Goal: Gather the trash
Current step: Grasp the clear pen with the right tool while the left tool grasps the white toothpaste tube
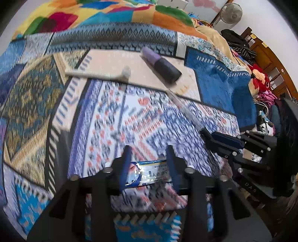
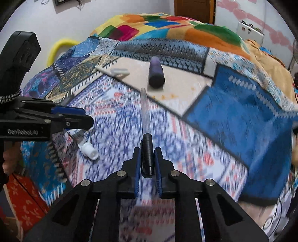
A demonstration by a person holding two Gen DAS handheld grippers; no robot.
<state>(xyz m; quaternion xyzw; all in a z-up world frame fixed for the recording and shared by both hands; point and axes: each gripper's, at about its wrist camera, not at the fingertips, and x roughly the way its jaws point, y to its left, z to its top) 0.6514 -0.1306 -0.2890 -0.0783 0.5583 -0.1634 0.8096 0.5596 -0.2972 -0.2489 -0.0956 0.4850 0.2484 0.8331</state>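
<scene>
My left gripper (image 1: pixel 149 158) is shut on a squeezed blue-and-white tube (image 1: pixel 149 175), held above the patterned bedspread; in the right wrist view the gripper (image 2: pixel 82 121) shows at left with the tube's white cap (image 2: pixel 90 149) hanging below it. My right gripper (image 2: pixel 147 158) is shut on a pen with a black cap and clear barrel (image 2: pixel 146 130), pointing forward; the pen also shows in the left wrist view (image 1: pixel 184 108). A purple and black cylinder (image 2: pixel 156 72) and a white toothbrush (image 2: pixel 113 72) lie on the bed ahead.
The patchwork bedspread (image 2: pixel 232 115) covers the bed. A colourful blanket (image 2: pixel 167 28) is heaped at the far side. Clothes and a red plush toy (image 1: pixel 260 78) lie at the right. A fan (image 1: pixel 231 13) stands by the wall.
</scene>
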